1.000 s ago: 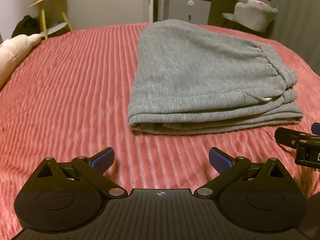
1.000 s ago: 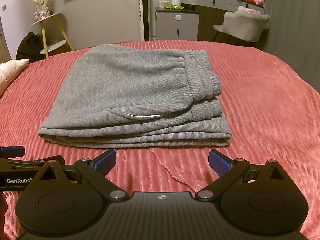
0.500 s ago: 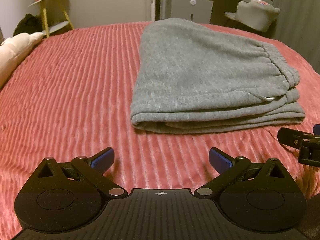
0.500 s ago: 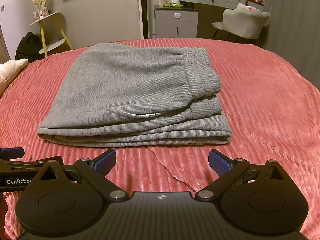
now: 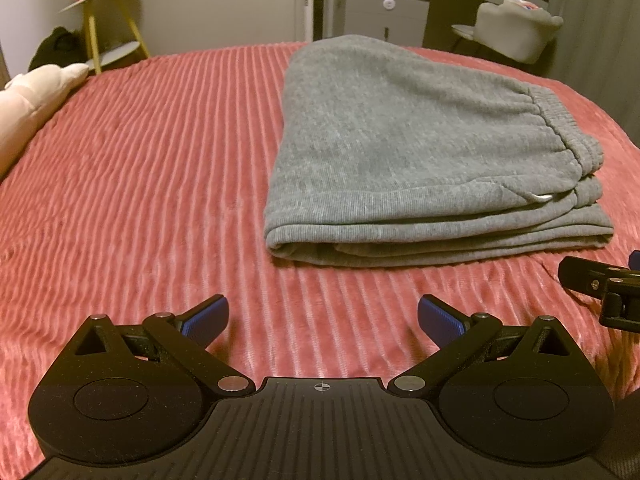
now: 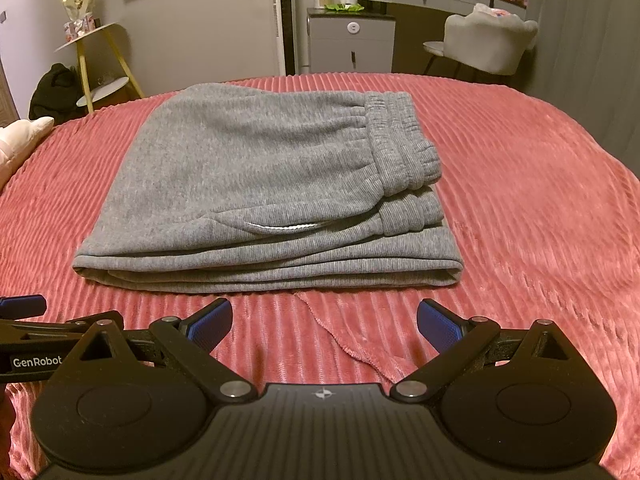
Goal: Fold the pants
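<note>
The grey sweatpants (image 5: 416, 152) lie folded in a flat stack on the red ribbed bedspread (image 5: 140, 184), waistband at the right; they also show in the right wrist view (image 6: 260, 188). My left gripper (image 5: 322, 320) is open and empty, held above the bedspread in front of the stack's left corner. My right gripper (image 6: 324, 324) is open and empty, in front of the stack's near folded edge. Neither touches the pants. Part of the right gripper shows at the right edge of the left wrist view (image 5: 600, 284).
A pale pink pillow (image 5: 32, 100) lies at the bed's left edge. Beyond the bed stand a yellow-legged side table (image 6: 96, 60), a grey cabinet (image 6: 350, 44) and a light chair (image 6: 484, 42). A loose hem of the bedspread (image 6: 344, 340) wrinkles near my right gripper.
Both grippers have drawn back slightly and risen; the pants sit a little further off in both views. The pants have not moved. Both grippers stay open.
</note>
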